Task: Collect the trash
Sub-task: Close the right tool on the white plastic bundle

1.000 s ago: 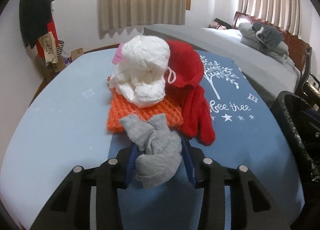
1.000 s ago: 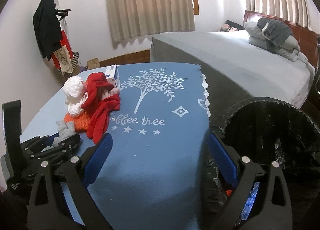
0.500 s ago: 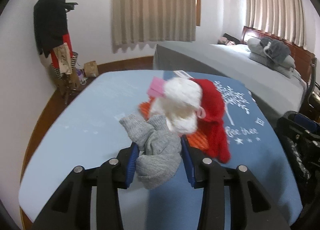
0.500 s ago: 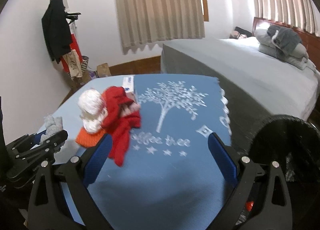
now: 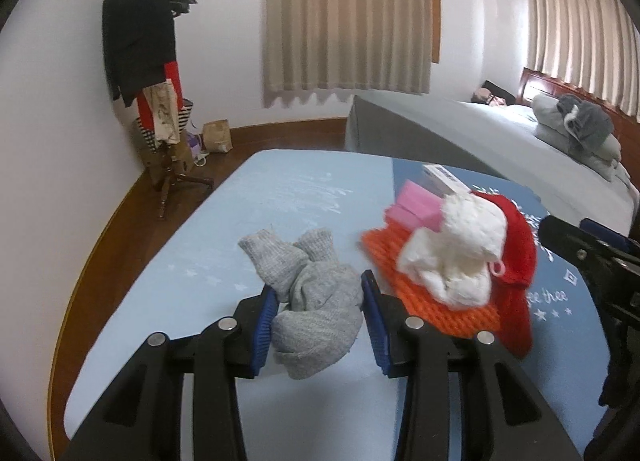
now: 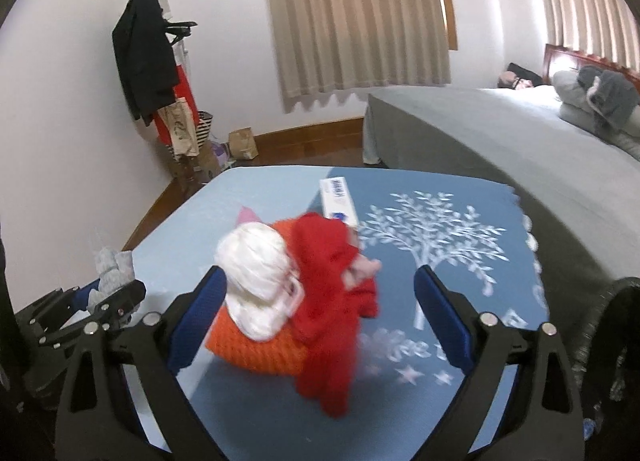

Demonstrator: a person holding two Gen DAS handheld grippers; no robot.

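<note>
Left gripper (image 5: 318,317) pinched grey sock (image 5: 316,301); right gripper (image 6: 320,317), spread, jaws closing around knit pile (image 6: 296,301). Next: grasp, bin.

Printed lettering on the blue tablecloth (image 5: 568,297): white script beneath a tree motif, near the cloth's right edge, legible only as "ee thee" with stars below. In the right wrist view the same lettering is motion-blurred. White box (image 6: 339,197) near the far edge: blue print, unreadable.
</note>
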